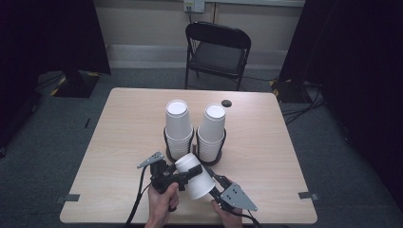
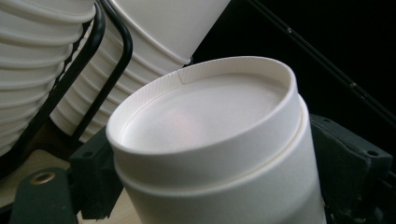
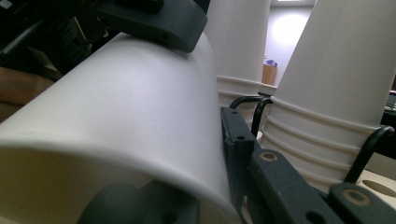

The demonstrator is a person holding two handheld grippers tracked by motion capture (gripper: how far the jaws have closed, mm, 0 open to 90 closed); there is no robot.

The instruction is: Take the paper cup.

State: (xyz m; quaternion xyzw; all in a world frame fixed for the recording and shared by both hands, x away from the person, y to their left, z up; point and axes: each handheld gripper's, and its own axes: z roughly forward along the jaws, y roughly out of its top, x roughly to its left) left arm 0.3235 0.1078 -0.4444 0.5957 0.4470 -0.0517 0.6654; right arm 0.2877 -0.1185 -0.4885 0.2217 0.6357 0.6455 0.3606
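Observation:
A white paper cup (image 1: 195,178) lies tilted on its side just above the table's near edge, its closed base toward the two stacks. My right gripper (image 1: 205,186) comes in from the lower right and is shut on the cup's wider part (image 3: 116,107), one jaw along its side and one beneath. From the left, my left gripper (image 1: 189,172) straddles the base end (image 2: 210,140). Its jaws stand on either side of the cup, slightly apart from the wall. A ridge below the base suggests two nested cups.
Two tall stacks of upturned white cups, a left stack (image 1: 178,126) and a right stack (image 1: 212,128), stand in black wire holders (image 1: 167,142) at the middle of the wooden table (image 1: 123,142). A small black disc (image 1: 226,103) lies behind them. Beyond the table is a folding chair (image 1: 216,50).

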